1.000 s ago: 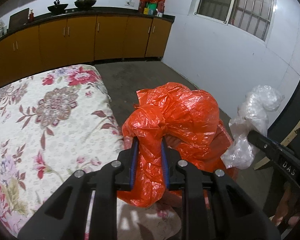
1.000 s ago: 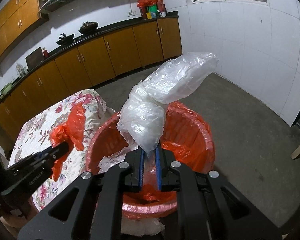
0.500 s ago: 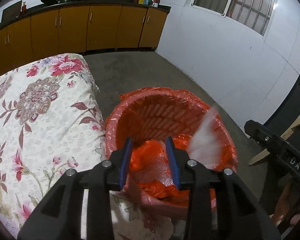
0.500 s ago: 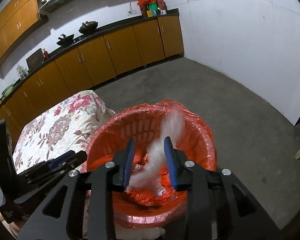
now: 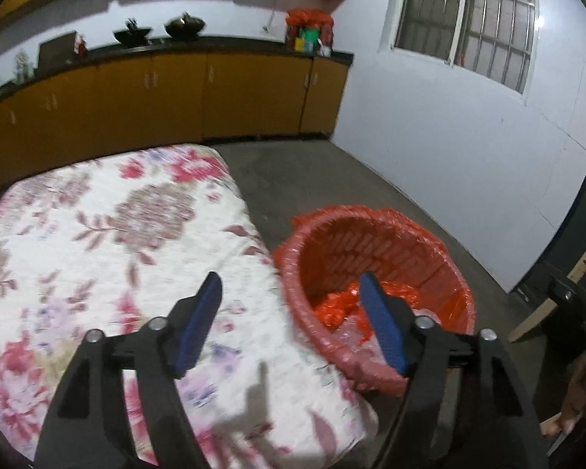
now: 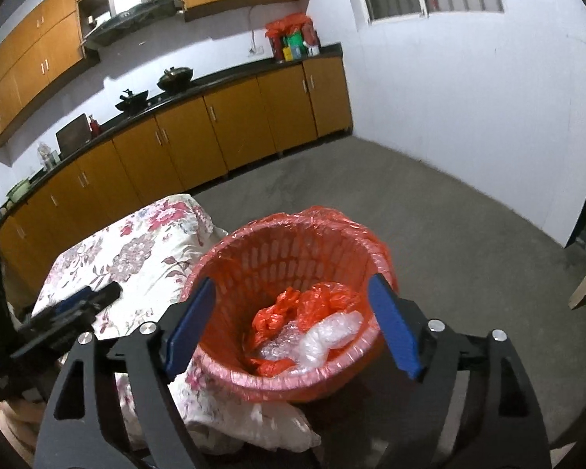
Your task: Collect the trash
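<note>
Trash: we see a crumpled orange plastic bag (image 6: 293, 312) and a crumpled clear plastic bag (image 6: 328, 336) lying together at the bottom of the bin, touching each other.
Bin: a round red slatted plastic basket lined with an orange plastic liner (image 6: 277, 234) stands on the grey concrete floor (image 6: 429, 215), just beside the corner of the floral cloth.
Right claw: our right claw (image 6: 293, 324) hangs above the bin mouth; its blue-padded jaws are opening, already wide, with nothing between them.
Left claw: our left claw (image 5: 289, 320) sits over the cloth edge and the bin rim, jaws likewise opening, wide and empty.
Surroundings: a white cloth with red and pink flowers (image 5: 109, 234) covers a low surface to the left of the bin; we cannot tell whether it is a bed or a table. Orange wooden cabinets (image 6: 215, 129) line the far wall.
Step in hand: we judge this the release step, with both bags in the bin and both claws free.
Next move: we would pull both claws clear of the rim and look for further trash; none shows on the cloth or floor here.
</note>
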Demonstrator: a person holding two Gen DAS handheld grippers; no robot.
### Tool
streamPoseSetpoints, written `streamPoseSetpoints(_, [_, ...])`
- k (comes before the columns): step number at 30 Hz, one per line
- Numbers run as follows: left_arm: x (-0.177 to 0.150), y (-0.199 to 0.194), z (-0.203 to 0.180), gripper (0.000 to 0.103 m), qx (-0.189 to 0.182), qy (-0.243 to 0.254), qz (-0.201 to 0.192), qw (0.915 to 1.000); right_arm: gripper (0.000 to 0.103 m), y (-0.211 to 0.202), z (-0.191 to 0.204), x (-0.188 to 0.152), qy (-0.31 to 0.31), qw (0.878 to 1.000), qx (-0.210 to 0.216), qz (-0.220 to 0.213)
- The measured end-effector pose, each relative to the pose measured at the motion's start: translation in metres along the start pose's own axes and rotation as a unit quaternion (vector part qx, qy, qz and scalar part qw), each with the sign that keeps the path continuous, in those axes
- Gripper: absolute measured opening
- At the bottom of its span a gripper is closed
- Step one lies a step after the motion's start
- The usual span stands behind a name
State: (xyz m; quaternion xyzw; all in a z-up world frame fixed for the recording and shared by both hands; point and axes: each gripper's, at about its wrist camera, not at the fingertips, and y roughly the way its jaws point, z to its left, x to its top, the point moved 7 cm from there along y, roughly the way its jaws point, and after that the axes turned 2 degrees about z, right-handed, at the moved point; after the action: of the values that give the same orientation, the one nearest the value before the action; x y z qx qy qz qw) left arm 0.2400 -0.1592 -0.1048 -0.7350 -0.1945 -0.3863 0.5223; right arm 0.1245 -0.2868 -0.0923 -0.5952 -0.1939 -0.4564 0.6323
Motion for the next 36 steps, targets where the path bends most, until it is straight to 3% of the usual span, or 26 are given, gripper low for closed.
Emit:
streamPoseSetpoints(5, [-0.006,-0.047,0.02,0.087,0.042,-0.003,-0.04,0.9983,0.092,-0.028,0.019,-0.015,-0.026,0.999,-0.008,-0.019])
streamPoseSetpoints(12, [-0.014,-0.118,0.04,0.098,0.105,-0.007,-0.107,0.9887,0.092,-0.058,0.042,-0.028,-0.059,0.997,-0.035,-0.031])
streamPoseSetpoints(18, [-0.029,-0.152,0.043,0.099,0.141,0.003,-0.126,0.9819,0.092,-0.071,0.064,-0.041,-0.075,0.996,-0.035,-0.036])
streamPoseSetpoints(36, [-0.051,-0.205,0.055,0.099,0.213,-0.006,-0.164,0.963,0.092,-0.095,0.104,-0.049,-0.109,0.988,-0.055,-0.091])
